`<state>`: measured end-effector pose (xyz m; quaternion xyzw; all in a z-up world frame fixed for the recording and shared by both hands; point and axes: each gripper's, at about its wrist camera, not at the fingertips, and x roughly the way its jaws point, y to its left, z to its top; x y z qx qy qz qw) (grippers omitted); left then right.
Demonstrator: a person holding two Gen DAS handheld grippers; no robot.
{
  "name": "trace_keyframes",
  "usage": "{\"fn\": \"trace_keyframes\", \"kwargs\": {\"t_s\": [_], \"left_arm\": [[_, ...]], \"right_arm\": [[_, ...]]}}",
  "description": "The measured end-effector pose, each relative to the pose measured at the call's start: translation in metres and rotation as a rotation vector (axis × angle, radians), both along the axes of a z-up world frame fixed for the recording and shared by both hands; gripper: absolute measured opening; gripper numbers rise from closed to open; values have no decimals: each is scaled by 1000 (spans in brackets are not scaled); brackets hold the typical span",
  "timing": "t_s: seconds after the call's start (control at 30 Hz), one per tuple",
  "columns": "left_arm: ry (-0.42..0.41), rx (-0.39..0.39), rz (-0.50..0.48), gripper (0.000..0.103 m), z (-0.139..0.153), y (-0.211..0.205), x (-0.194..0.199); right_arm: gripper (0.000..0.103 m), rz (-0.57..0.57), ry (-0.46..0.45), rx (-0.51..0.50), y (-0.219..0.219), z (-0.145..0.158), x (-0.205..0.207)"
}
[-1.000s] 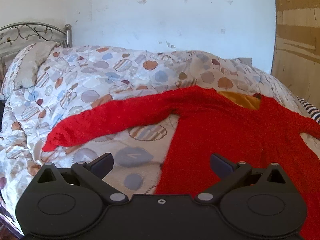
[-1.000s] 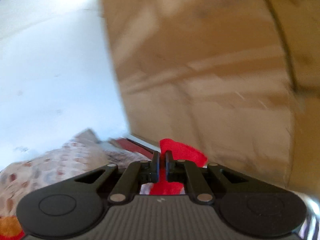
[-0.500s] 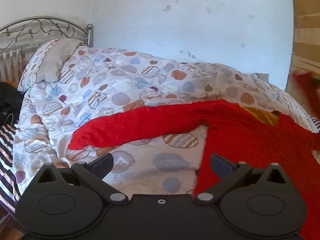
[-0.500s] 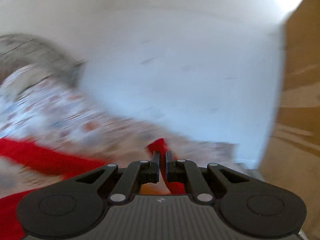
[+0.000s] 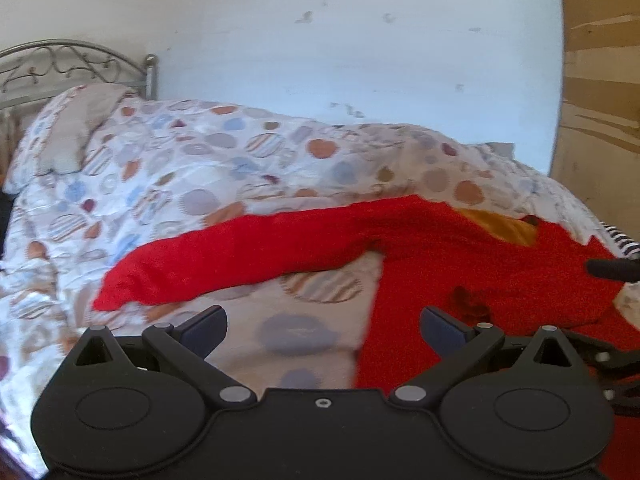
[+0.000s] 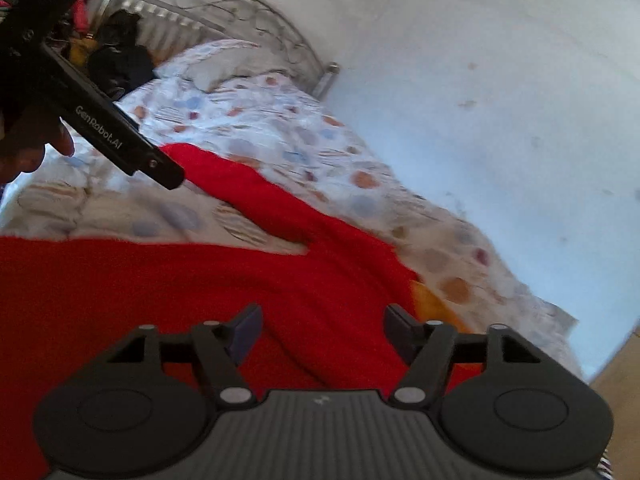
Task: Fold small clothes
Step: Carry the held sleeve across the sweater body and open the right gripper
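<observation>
A red knitted sweater [image 5: 492, 264] lies spread on the patterned duvet [image 5: 192, 168], with an orange lining [image 5: 500, 226] showing at the neck. One sleeve [image 5: 240, 256] stretches out to the left. My left gripper [image 5: 324, 326] hovers open over the sweater's left edge, holding nothing. In the right wrist view, my right gripper [image 6: 324, 328] hangs low over the sweater body [image 6: 180, 280]. Its jaws are opening, and red cloth lies under them, not pinched. One right finger [image 5: 612, 269] shows at the far right of the left view.
A metal headboard [image 5: 64, 60] and a pillow [image 5: 68, 132] stand at the bed's left end. A white wall runs behind, with a wooden panel [image 5: 600, 112] at the right. Dark clothes [image 6: 120, 56] are piled by the headboard. A hand [image 6: 28, 148] holds the left gripper [image 6: 120, 140].
My right gripper, shut on a piece of red cloth, swung from the wooden panel across to the bed, came down over the sweater and let go. The left view shifted only slightly.
</observation>
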<state>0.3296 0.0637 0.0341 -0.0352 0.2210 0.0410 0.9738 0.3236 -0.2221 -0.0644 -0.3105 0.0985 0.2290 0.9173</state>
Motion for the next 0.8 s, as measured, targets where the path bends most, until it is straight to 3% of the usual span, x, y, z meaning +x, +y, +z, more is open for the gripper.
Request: {"fn": "trace_keyframes", "kwargs": {"t_s": [0.03,0.17,0.3,0.37,0.53,0.6,0.73,0.77,0.8], "left_arm": [[-8,-8,-14,102,-1,-6,4],[-28,-24,-68,102,-7,-32,28],[-10,-22,-90,102,-23,-59,58],[-2,-29,-93,102,-31,-69,69],[30,-21,-68,102,-54,-79,81],[42,-12,-68,103,-62,-81,81],[44,1,-70,103,-64,-82,81],[44,-1,-70,103,-63,-81,82],[45,-1,-70,103,-62,-81,82]], "right_arm": [[88,-44,-10,15,-15,2,1],[91,-266,-23,88,-73,5,20],[91,-498,-1,145,-130,-8,48],[87,-553,26,140,-147,-20,60],[61,-554,79,74,-158,-47,91],[60,-522,72,28,-151,-52,105],[56,-476,-26,-48,-136,-52,115],[49,-477,-34,-55,-135,-51,116],[21,-487,-23,-47,-135,-50,116]]}}
